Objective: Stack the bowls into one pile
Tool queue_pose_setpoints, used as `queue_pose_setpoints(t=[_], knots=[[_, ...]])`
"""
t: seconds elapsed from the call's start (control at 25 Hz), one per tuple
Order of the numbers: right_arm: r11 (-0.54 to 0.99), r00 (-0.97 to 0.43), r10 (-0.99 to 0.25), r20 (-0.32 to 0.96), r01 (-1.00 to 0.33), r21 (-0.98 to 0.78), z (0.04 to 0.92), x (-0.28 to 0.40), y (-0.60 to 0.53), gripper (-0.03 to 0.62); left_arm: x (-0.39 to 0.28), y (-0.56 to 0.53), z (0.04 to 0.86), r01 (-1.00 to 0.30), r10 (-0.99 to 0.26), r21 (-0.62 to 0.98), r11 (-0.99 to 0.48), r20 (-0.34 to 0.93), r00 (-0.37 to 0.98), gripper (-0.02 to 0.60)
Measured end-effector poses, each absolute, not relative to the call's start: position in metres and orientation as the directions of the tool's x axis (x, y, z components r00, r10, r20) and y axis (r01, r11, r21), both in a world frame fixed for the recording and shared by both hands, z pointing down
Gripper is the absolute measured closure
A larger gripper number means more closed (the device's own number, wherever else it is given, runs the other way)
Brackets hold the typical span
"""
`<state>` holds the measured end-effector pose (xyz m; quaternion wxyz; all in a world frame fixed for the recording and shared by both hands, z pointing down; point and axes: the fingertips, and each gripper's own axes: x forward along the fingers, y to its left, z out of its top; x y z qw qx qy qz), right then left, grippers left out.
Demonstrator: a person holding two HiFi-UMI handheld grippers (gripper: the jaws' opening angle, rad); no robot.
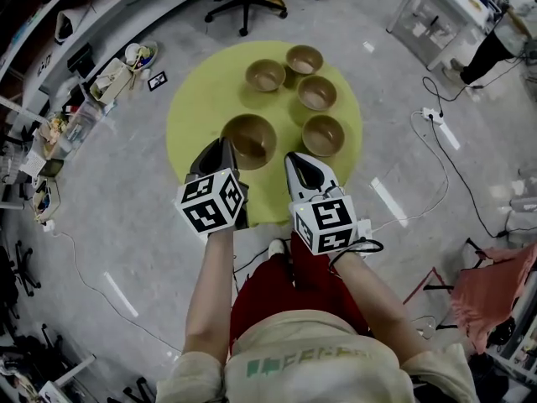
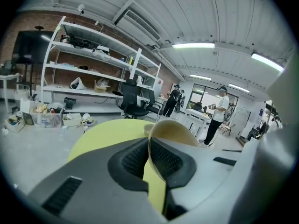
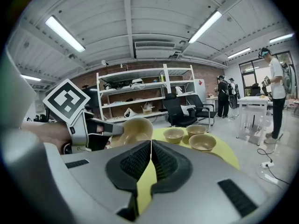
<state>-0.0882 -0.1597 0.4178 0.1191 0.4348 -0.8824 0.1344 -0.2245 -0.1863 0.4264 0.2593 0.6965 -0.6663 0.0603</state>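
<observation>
Five tan bowls sit on a round yellow table (image 1: 189, 116). The biggest bowl (image 1: 249, 139) is nearest me, and my left gripper (image 1: 225, 147) is shut on its left rim. In the left gripper view the thin rim of that bowl (image 2: 170, 132) runs between the shut pads. The smaller bowls stand apart behind it: one at the right (image 1: 323, 134), one behind that (image 1: 316, 92), and two at the back (image 1: 265, 75) (image 1: 304, 59). My right gripper (image 1: 300, 164) hovers over the table's near edge, shut with nothing in it. Its own view shows the held bowl (image 3: 132, 129) and three small bowls (image 3: 202, 142).
An office chair (image 1: 243, 2) stands beyond the table. Boxes and clutter (image 1: 109, 78) lie on the floor at the left. Cables and a power strip (image 1: 436, 124) run along the floor at the right. A person (image 1: 495, 44) stands at the far right beside a white table (image 1: 436, 11).
</observation>
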Motion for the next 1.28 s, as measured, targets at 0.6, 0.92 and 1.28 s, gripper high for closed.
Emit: queue_pose_setpoints(t=[0.6, 0.92, 1.28], knots=[[0.496, -0.502, -0.812, 0.297, -0.862, -0.101, 0.400, -0.059, -0.125, 0.557, -0.195, -0.160, 0.402, -0.958, -0.899, 0.266, -0.106, 0.386, 0.207, 0.546], [0.438, -0.446, -0.846, 0.292, -0.894, -0.098, 0.397, -0.038, -0.114, 0.557, -0.176, -0.155, 0.399, -0.951, -0.888, 0.264, -0.163, 0.380, 0.258, 0.546], [0.374, -0.383, -0.873, 0.304, -0.923, -0.089, 0.396, -0.013, -0.112, 0.557, -0.148, -0.165, 0.394, -0.936, -0.872, 0.266, -0.231, 0.371, 0.321, 0.546]])
